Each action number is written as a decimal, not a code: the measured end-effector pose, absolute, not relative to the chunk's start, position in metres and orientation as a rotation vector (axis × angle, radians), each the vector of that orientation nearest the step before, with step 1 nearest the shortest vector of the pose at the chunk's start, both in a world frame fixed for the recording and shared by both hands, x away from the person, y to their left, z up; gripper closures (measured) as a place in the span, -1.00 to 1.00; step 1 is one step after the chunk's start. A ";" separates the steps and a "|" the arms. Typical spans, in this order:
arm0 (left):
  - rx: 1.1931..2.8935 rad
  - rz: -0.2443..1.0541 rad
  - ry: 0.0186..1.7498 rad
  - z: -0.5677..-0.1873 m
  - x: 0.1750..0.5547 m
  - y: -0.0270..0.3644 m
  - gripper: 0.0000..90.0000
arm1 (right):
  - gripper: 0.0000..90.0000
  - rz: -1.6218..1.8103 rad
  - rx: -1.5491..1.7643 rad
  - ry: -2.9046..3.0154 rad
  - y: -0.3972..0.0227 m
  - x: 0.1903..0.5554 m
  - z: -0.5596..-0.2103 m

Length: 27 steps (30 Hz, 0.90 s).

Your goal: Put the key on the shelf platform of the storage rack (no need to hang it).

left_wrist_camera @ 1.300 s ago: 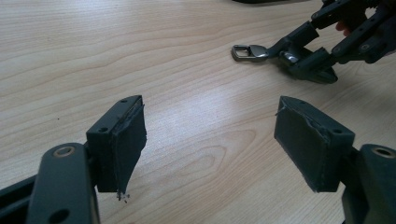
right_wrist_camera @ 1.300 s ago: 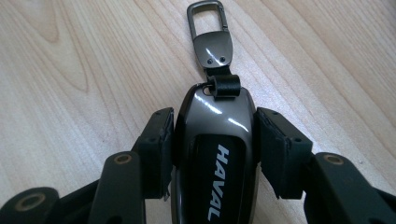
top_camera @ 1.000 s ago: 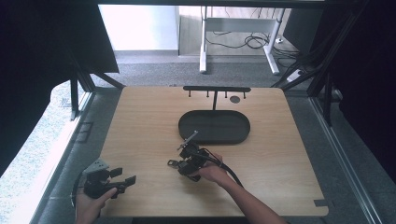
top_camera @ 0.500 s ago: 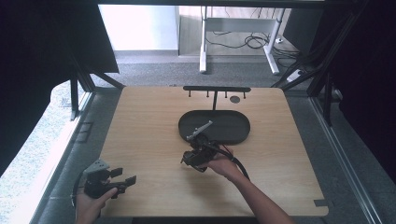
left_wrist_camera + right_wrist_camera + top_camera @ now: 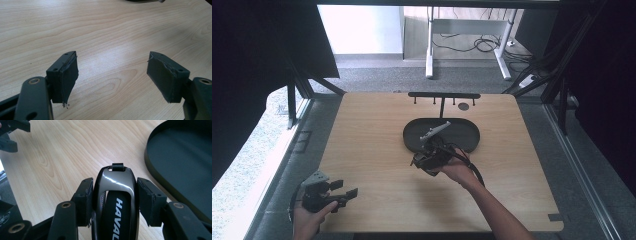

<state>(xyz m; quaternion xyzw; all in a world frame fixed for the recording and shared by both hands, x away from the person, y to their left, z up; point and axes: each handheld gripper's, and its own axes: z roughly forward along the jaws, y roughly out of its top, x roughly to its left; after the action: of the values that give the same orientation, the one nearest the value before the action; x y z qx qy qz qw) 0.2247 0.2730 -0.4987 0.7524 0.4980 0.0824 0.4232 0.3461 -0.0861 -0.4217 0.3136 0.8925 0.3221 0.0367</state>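
Clamping a black key fob (image 5: 115, 202), right hand-held gripper (image 5: 115, 195) beside tray rim (image 5: 160, 178), left hand-held gripper (image 5: 112, 75) apart over bare tabletop (image 5: 105, 32).

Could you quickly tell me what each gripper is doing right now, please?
Left gripper: open, nothing between its jaws.
Right gripper: shut on the black HAVAL key fob.

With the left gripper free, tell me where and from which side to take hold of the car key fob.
Grip the car key fob across its two long flat flanks, near the loop end, coming from beyond that end. The right gripper already clamps the flanks lower down; the body is narrow there and the rounded tip stands free. The left gripper stands open over the table.
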 end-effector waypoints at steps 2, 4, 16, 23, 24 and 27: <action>1.883 0.206 1.247 -0.499 0.225 0.273 -0.44 | 0.10 0.993 0.965 2.734 -0.088 0.347 -0.419; 1.883 0.206 1.248 -0.499 0.225 0.273 -0.44 | 0.10 0.995 0.967 2.727 -0.089 0.349 -0.417; 1.881 0.208 1.249 -0.499 0.225 0.273 -0.44 | 0.10 0.983 0.988 2.688 -0.096 0.358 -0.408; 1.886 0.207 1.250 -0.500 0.225 0.273 -0.44 | 0.10 0.991 1.003 2.659 -0.102 0.365 -0.403; 1.886 0.207 1.250 -0.499 0.225 0.273 -0.44 | 0.11 0.993 1.007 2.655 -0.103 0.366 -0.403; 1.885 0.208 1.251 -0.499 0.225 0.273 -0.44 | 0.10 0.991 1.020 2.648 -0.105 0.369 -0.404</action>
<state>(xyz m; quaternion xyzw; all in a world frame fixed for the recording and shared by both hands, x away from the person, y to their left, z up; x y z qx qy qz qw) 0.2250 0.2732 -0.4995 0.7525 0.4993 0.0830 0.4213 0.3689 -0.1051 -0.4035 0.3387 0.8789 0.3290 0.0677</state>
